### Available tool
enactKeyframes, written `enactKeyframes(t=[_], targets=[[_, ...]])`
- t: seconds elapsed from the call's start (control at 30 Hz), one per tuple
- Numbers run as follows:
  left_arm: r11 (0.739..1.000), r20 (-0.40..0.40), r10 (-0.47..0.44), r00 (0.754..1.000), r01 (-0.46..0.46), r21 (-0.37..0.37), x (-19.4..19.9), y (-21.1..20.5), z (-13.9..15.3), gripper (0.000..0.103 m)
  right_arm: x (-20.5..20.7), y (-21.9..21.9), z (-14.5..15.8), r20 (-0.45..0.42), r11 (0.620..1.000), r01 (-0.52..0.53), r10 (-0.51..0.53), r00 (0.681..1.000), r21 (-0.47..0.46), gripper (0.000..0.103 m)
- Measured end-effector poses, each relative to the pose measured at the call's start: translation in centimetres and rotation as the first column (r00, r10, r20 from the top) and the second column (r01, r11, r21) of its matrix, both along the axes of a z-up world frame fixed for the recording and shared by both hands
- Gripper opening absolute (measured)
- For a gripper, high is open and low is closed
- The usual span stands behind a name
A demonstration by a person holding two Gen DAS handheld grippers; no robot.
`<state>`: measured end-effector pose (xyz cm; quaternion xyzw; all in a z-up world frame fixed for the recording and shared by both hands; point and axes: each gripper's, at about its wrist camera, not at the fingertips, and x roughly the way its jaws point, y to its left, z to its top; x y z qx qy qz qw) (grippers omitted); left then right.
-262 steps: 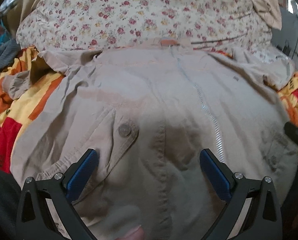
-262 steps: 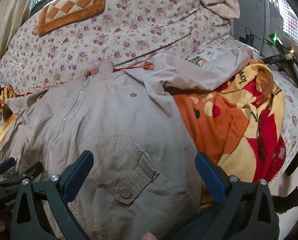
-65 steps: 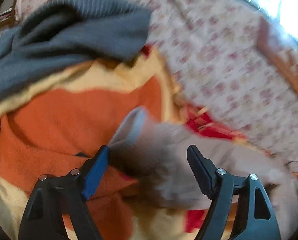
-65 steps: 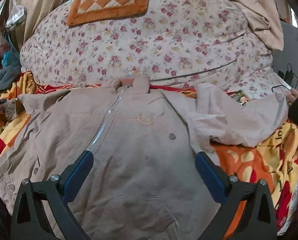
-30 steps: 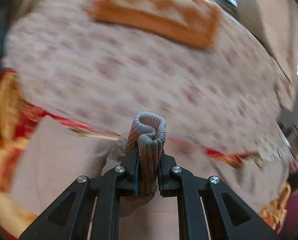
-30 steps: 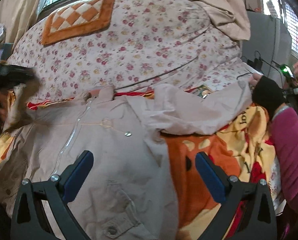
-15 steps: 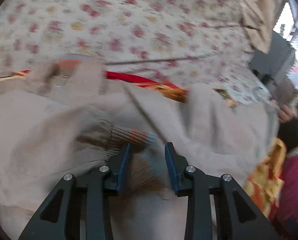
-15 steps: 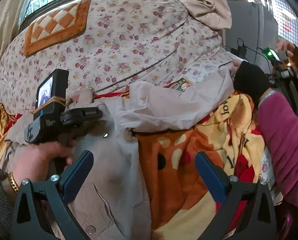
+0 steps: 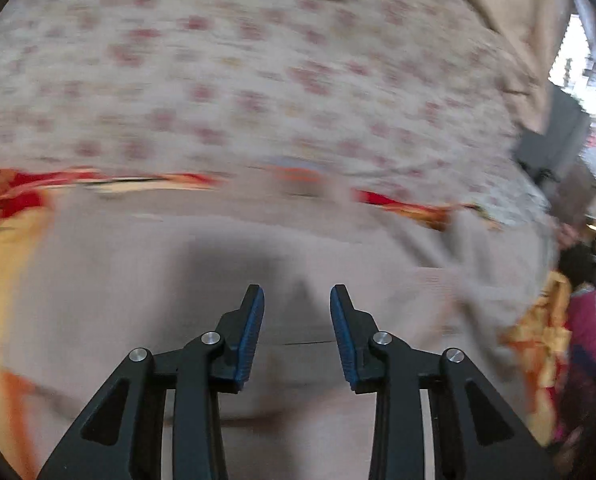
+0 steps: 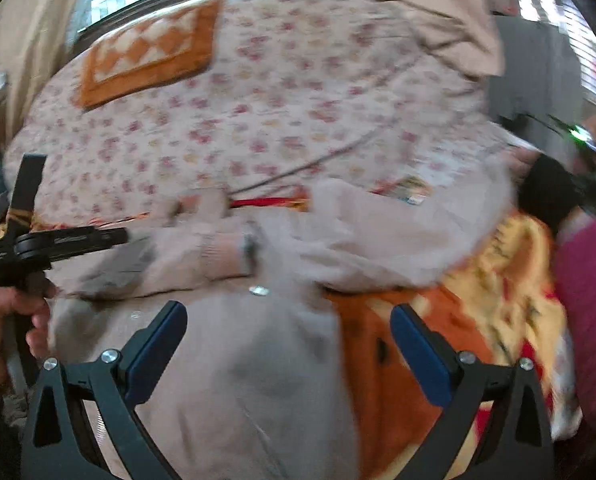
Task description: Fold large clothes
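A large beige zip jacket (image 10: 257, 360) lies spread on the bed. Its left sleeve with a ribbed cuff (image 10: 225, 252) lies folded across the chest. Its right sleeve (image 10: 398, 232) stretches out to the right, where another person's black-gloved hand (image 10: 546, 188) is at its end. My left gripper (image 9: 297, 308) is open and empty above the jacket (image 9: 177, 280); it also shows in the right wrist view (image 10: 57, 240) at the left. My right gripper (image 10: 287, 340) is wide open and empty over the jacket's lower front. Both views are blurred.
A floral quilt (image 10: 257, 100) is heaped behind the jacket, with an orange checked cloth (image 10: 149, 56) on it. An orange, yellow and red blanket (image 10: 458, 340) covers the bed on the right. A person in a magenta sleeve (image 10: 586, 300) stands at the right edge.
My left gripper carried the left sleeve's cuff across the jacket, let it go on the chest and opened. It now draws back to the left. My right gripper stays open.
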<state>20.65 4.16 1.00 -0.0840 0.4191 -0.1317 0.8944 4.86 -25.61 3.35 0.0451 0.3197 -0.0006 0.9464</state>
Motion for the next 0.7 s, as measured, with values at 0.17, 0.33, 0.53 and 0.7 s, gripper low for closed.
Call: enactKeyframes(t=[0.17,0.33,0.53,0.7], targets=[[0.966,0.094,0.247,0.964,-0.253,0.057,-1.1,8.6,-0.8,0.023,7.2,1.6,-1.0,-0.051,0.985,-0.102,0.110,0.993,0.135,0.103],[0.912,0.005,0.409,0.912,-0.409,-0.017,-0.5,13.0,-3.0,0.026,13.7,3.1,-6.8,-0.209,0.957,-0.106,0.166,0.964,0.271,0.088],[0.897,-0.008,0.441,0.898,-0.441,-0.014,0.3,13.9,-3.3,0.026,16.1,3.3,-8.9,-0.221,0.967,-0.071,0.127,0.967,0.244,0.082],[0.892,-0.043,0.451,0.891,-0.451,-0.001,0.0,14.0,-4.1,0.026,16.4,3.0,-8.4,-0.196,0.957,-0.097,0.154,0.968,0.274,0.044]])
